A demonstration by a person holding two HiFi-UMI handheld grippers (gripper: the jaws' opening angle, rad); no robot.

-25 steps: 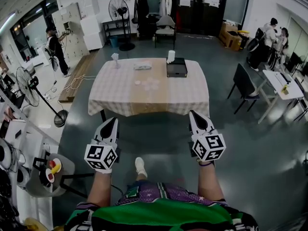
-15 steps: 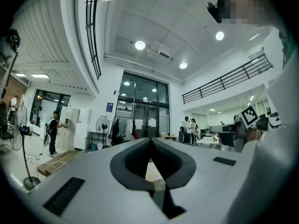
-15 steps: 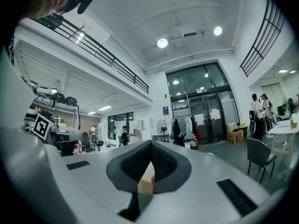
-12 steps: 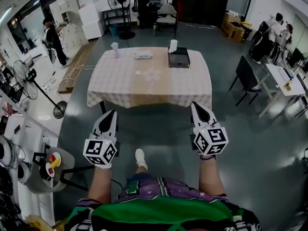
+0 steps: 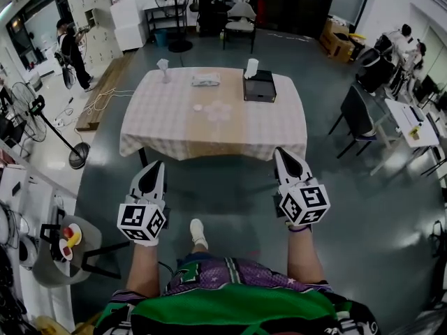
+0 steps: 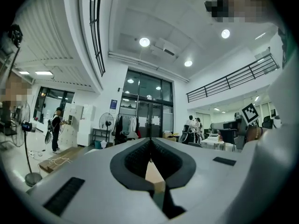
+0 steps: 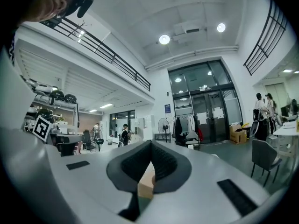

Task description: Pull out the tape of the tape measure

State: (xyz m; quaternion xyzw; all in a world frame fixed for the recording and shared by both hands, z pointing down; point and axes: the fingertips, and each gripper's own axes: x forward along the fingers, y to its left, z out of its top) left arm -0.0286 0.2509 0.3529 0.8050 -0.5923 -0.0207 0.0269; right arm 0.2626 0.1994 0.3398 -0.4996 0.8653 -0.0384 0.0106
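Note:
A table (image 5: 174,135) with a checked cloth stands ahead of me, and no tape measure can be made out on it from here. On its far side lie a small white object (image 5: 204,80), a black box (image 5: 259,89) with a white cup-like thing (image 5: 251,66) behind it, and a clear cup (image 5: 163,66). My left gripper (image 5: 155,167) and right gripper (image 5: 281,153) are held level over the floor, short of the table's near edge. Both are shut with nothing between their jaws, as the left gripper view (image 6: 150,140) and the right gripper view (image 7: 151,143) show.
A black chair (image 5: 353,114) stands right of the table, and desks with people (image 5: 405,44) are further right. Standing fans (image 5: 38,114) and a round stool with items (image 5: 59,246) are on the left. A person (image 5: 70,47) stands by lockers at the back left.
Both grippers have moved forward toward the table together with me; the table now looks nearer and larger. Both pairs of jaws stayed shut.

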